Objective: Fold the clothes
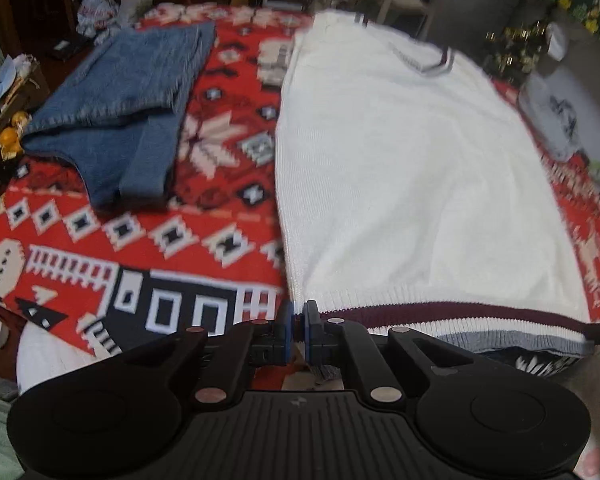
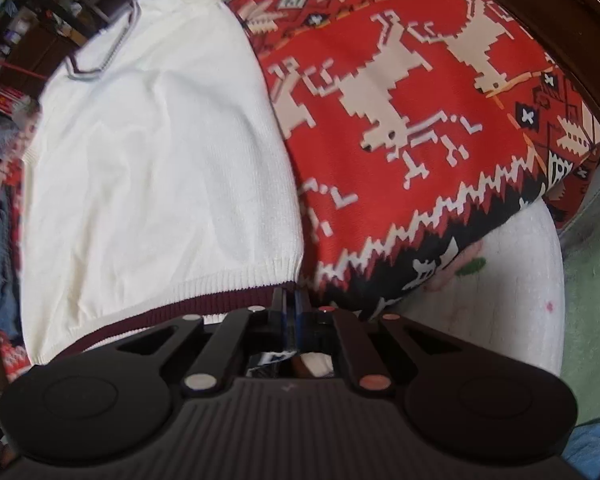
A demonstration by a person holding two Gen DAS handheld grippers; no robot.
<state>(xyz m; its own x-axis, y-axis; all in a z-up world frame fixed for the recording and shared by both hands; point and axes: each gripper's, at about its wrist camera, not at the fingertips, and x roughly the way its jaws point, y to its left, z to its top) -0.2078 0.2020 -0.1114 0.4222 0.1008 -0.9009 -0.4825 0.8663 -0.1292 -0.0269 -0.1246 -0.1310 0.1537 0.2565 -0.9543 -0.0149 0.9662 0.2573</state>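
A white knit sweater (image 1: 404,168) with a maroon and grey striped hem and V-neck lies flat on a red patterned blanket (image 1: 112,248). My left gripper (image 1: 299,314) is shut on the hem's near left corner. In the right wrist view the same white sweater (image 2: 156,152) spreads away from me, and my right gripper (image 2: 291,300) is shut on the hem's near right corner, at the maroon stripe. The sleeves are not in sight.
Folded blue jeans (image 1: 128,100) lie on the blanket to the left of the sweater. A pale folded item (image 1: 552,116) sits at the far right. The bed's white edge (image 2: 508,288) and a dark wooden frame (image 2: 540,12) border the red blanket (image 2: 400,100). Clutter stands beyond the bed.
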